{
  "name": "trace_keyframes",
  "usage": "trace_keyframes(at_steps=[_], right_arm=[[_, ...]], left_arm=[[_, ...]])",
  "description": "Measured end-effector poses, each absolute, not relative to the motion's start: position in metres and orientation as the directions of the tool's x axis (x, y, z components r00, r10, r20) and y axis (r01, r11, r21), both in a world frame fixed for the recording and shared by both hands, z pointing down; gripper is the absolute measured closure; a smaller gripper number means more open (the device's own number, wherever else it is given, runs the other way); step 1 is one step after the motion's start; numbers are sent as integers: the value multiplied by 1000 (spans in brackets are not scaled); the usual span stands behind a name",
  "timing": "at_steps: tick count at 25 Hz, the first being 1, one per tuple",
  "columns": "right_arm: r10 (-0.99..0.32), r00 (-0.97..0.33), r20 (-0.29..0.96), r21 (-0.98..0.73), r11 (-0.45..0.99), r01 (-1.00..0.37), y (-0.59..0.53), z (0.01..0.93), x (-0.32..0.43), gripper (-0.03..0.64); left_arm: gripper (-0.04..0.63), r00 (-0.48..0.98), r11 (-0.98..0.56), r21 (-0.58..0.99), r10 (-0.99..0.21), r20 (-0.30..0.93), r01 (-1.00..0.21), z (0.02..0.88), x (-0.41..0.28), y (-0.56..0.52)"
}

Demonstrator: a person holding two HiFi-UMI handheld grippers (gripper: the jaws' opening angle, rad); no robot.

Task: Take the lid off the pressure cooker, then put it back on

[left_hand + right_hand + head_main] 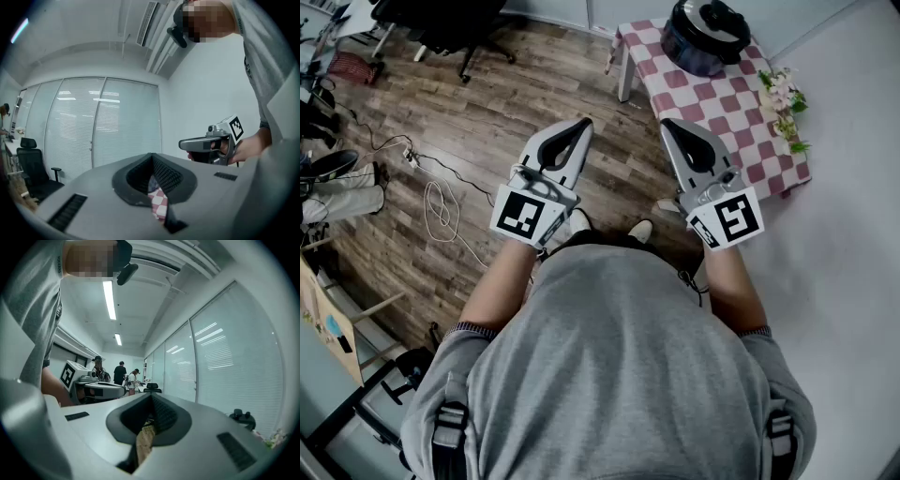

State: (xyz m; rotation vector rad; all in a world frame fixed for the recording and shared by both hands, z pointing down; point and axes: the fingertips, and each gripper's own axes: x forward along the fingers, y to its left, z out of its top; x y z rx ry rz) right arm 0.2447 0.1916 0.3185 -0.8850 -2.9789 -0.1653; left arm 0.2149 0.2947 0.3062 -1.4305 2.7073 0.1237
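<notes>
The dark pressure cooker with its black lid and handle on top stands on a small table with a red and white checked cloth, far ahead of me at the upper right. I hold both grippers level in front of my body, well short of that table. My left gripper is shut with nothing in it. My right gripper is likewise shut and empty. In the right gripper view the cooker's lid handle peeks over the gripper body at the right. The left gripper view shows the right gripper beside it.
Wooden floor lies under the grippers, with a white cable coil and a power strip at the left. A black office chair stands at the back. Artificial flowers lie on the table's right edge. Several people stand far off.
</notes>
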Motion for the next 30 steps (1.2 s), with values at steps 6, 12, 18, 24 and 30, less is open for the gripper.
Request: trace_keyframes(at_steps=[6,12,18,24,30], right_arm=[[519,-853,51,97,847,522,189,320,243,614],[536,-843,46,72,840,538,192,322,249,611],[561,-826,51,96,821,563,200,323,249,609],[557,-828,62,107,821,560,201,325,245,521],[567,-821,72,75,818,571,203,332,238,358]], left_arm=[[578,-549,548,38,-828,-114,-835,309,219,296],[578,-555,553,50,-826,-97,-832,314,220,299],[578,-553,551,52,-828,-91,-833,315,217,300],[575,-554,552,55,-826,-101,-832,314,214,305],[406,-547,545,45,-831,-102,-837,313,208,311]])
